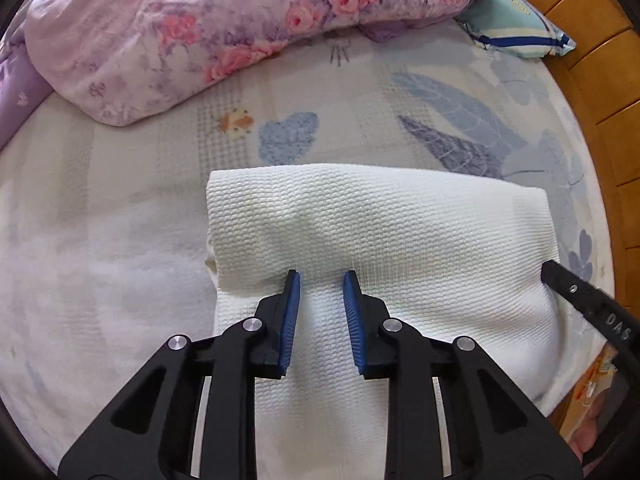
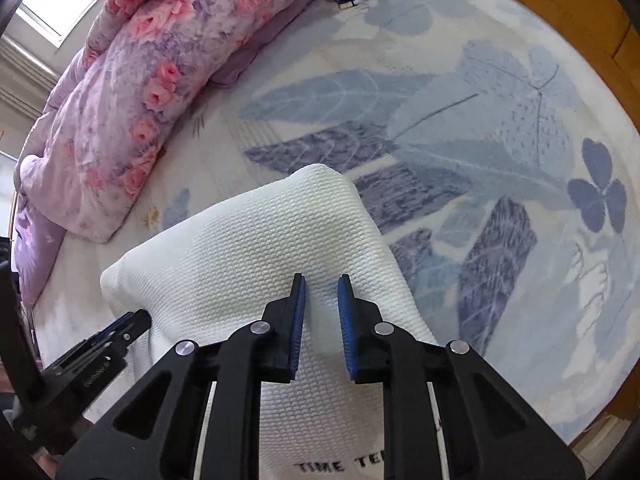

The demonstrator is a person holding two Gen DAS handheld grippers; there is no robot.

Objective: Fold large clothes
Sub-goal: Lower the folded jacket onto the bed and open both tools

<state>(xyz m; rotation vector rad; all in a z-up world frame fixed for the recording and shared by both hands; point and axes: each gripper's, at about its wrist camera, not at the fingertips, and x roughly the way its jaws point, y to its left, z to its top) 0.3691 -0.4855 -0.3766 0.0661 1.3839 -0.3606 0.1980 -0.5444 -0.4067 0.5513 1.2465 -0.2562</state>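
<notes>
One white waffle-knit garment, folded, lying on a pale bedsheet with blue leaf print. Two black grippers with blue pads: left gripper and right gripper, each pointing steeply down over the garment, jaws narrowly apart, fabric between the pads; actual pinch cannot be told. One floral pink-purple quilt bunched beyond. One blue-striped pillow near the wooden headboard.

Both wrist cameras looked steeply down, close over a white knit garment on the bed. Each view shared the floral quilt beyond.
</notes>
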